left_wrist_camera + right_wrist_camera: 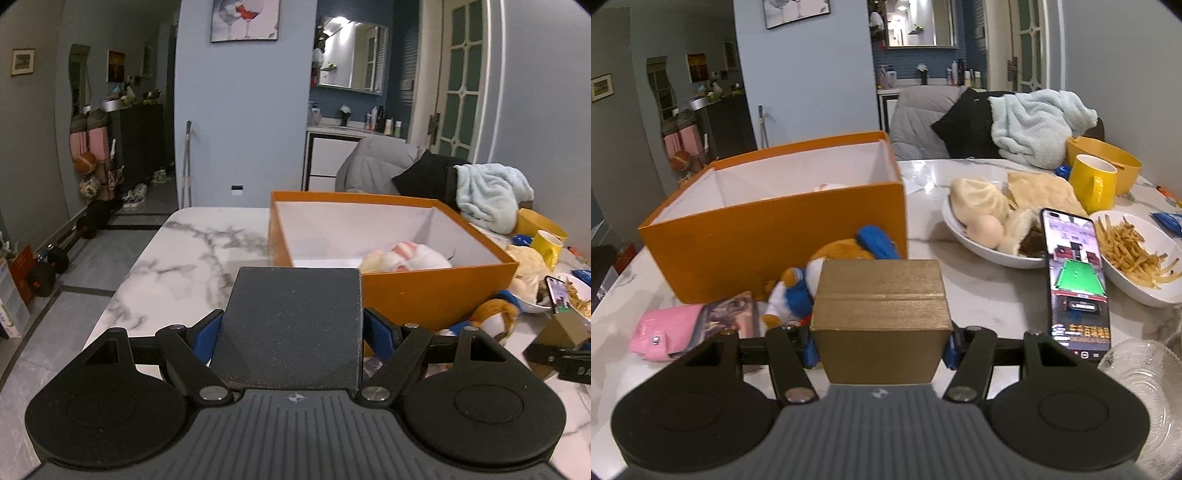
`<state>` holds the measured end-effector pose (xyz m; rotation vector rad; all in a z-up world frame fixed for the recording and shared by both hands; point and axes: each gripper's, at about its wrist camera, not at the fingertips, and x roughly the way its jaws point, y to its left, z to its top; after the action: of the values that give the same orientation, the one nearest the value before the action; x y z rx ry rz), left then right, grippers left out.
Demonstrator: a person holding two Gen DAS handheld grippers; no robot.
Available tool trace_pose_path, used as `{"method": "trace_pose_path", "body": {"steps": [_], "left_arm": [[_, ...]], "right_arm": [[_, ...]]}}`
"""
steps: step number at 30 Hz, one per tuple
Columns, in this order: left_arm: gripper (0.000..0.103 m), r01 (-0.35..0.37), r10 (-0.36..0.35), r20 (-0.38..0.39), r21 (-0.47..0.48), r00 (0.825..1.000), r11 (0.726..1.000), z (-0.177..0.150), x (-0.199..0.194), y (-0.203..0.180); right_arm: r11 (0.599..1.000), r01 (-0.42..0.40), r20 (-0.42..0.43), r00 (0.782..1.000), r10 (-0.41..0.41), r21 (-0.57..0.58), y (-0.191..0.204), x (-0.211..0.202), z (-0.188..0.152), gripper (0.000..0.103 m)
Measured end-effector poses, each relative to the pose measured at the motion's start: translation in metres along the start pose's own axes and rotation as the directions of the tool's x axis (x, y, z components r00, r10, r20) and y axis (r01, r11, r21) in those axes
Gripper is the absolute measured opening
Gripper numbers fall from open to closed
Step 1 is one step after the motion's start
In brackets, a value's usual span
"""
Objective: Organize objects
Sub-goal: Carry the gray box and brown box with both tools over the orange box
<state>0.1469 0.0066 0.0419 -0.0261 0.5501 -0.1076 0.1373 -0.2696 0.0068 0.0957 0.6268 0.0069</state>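
You are mid-carry with both blocks gripped, the left hand-held gripper point(291, 325) clamping a dark grey block point(291, 321) and the right hand-held gripper point(881, 332) a gold block point(881, 306), so next lift each over the orange box point(775, 236) rim at centre frame and release inside.

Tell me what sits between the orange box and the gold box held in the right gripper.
In the right wrist view, a plush toy in orange, white and blue lies against the orange box, just beyond the gold box clamped by the right gripper.
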Motion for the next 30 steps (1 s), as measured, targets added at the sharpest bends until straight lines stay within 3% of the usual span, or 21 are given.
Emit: {"method": "trace_pose_path", "body": {"steps": [12,21,30], "left_arm": [[0.093,0.065,-0.065,-0.007,0.033,0.998,0.997,-0.007,0.004,-0.032],[0.093,0.09,-0.097,0.063,0.097,0.993,0.991,0.031,0.012,-0.057],[0.093,0.099,-0.106,0.082,0.091,0.991,0.991,0.058,0.032,-0.06]], "right_arm": [[0.996,-0.067,0.02,0.997,0.069,-0.063,0.029,-0.005,0.013,0.061],[0.988,-0.088,0.093,0.991,0.1,-0.128,0.051,-0.005,0.057,0.061],[0.983,-0.079,0.144,0.984,0.103,-0.165,0.066,0.008,0.096,0.061]]}}
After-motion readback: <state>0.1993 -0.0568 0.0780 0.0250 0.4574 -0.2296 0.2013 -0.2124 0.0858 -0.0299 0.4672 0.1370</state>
